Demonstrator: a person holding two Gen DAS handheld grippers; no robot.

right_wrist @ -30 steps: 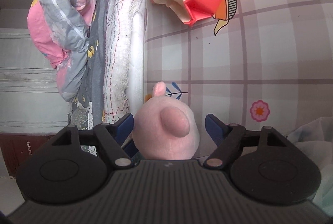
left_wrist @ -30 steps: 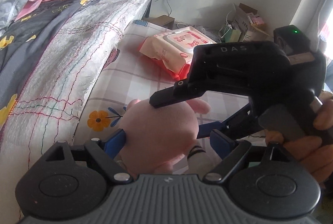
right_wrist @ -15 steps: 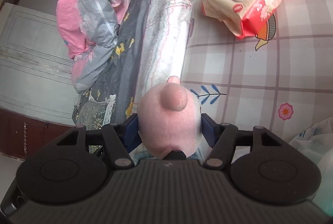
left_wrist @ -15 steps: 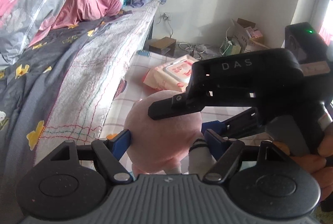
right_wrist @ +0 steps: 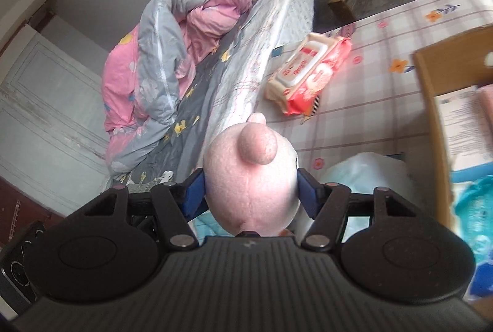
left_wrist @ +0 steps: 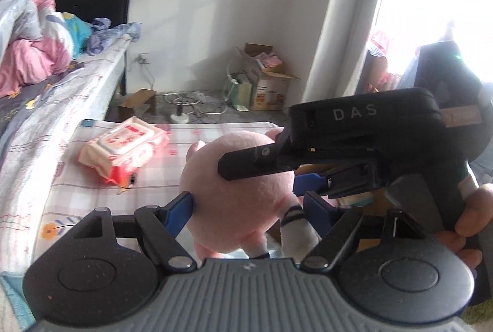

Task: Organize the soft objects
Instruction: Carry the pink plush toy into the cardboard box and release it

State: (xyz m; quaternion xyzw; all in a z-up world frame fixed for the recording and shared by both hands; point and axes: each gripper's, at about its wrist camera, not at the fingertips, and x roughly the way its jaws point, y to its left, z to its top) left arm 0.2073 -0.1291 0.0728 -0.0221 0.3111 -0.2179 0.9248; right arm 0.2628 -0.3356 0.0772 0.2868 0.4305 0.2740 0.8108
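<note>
A round pink plush toy (left_wrist: 237, 196) with a snout (right_wrist: 257, 144) and a white striped leg hangs above the checked mat, held from two sides. My left gripper (left_wrist: 249, 205) is shut on it: one blue pad presses its left flank, the other sits against the leg. In the right wrist view, my right gripper (right_wrist: 251, 193) is shut on the toy's head (right_wrist: 252, 187), both blue pads pressed in. The right gripper's upper finger (left_wrist: 246, 161) crosses the toy's top in the left wrist view, and a hand (left_wrist: 468, 221) holds its handle.
A pink pack of wet wipes (left_wrist: 123, 147) (right_wrist: 308, 79) lies on the checked mat (left_wrist: 160, 174) beside the bed (right_wrist: 246, 60), which carries a crumpled pink and grey quilt (right_wrist: 160, 54). An open cardboard box (right_wrist: 431, 85) stands at right. Boxes and cables (left_wrist: 265, 79) line the far wall.
Both grippers narrowed onto the pink plush toy and rose with it off the mat. The mat and wipes pack now lie lower and farther away.
</note>
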